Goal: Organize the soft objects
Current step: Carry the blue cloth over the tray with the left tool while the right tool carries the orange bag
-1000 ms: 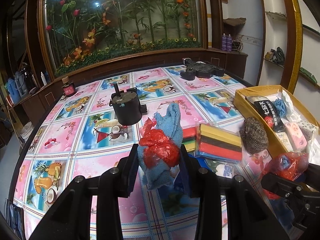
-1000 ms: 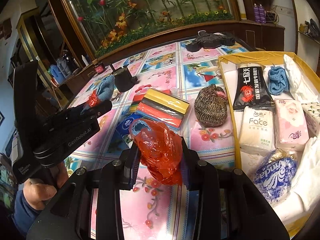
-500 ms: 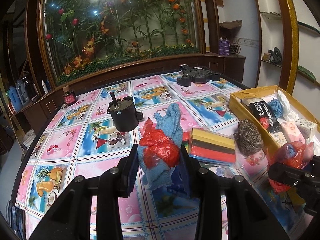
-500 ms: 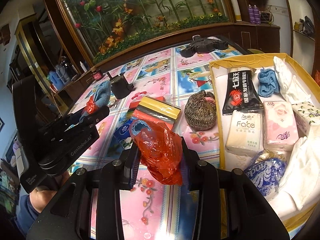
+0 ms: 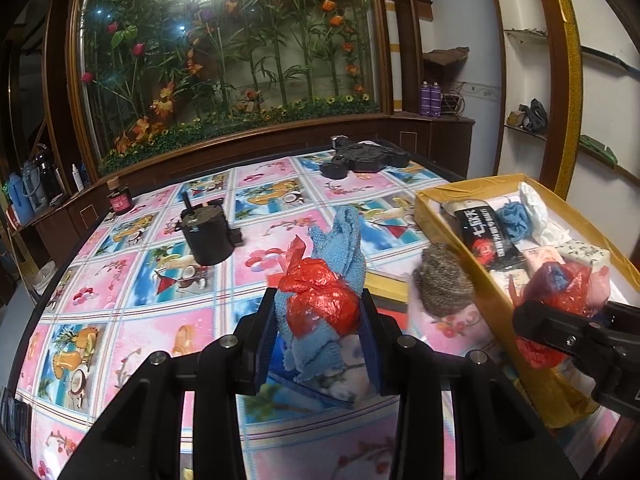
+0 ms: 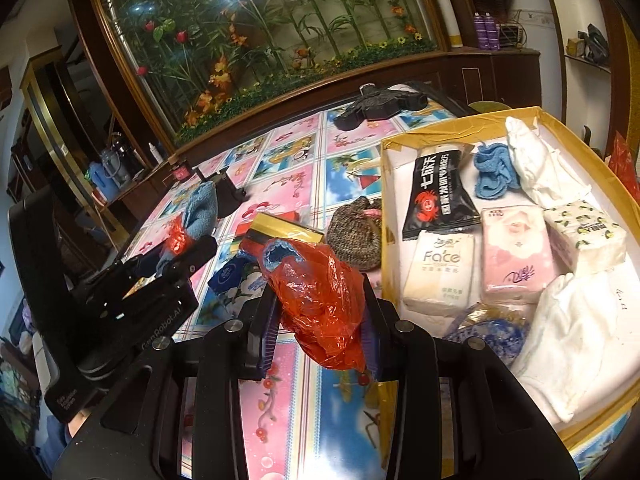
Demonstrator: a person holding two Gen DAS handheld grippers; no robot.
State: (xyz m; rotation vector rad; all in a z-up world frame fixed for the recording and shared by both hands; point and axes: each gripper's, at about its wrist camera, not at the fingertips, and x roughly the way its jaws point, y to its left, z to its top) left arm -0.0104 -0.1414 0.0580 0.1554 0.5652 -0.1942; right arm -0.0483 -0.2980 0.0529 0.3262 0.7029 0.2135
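Floral tablecloth, blue cloth between left tongs

The stack of coloured sponge pads lying left of the yellow cardboard box is mostly hidden behind the bundle of blue knitted cloth and red plastic. A dark blue tissue packet shows only as a strip under that bundle. The box's near corner runs off the frame edge. Inside the box, the blue-printed foil packet sits half under a white cloth, its lettering unreadable. What the red plastic bag wraps is unclear.
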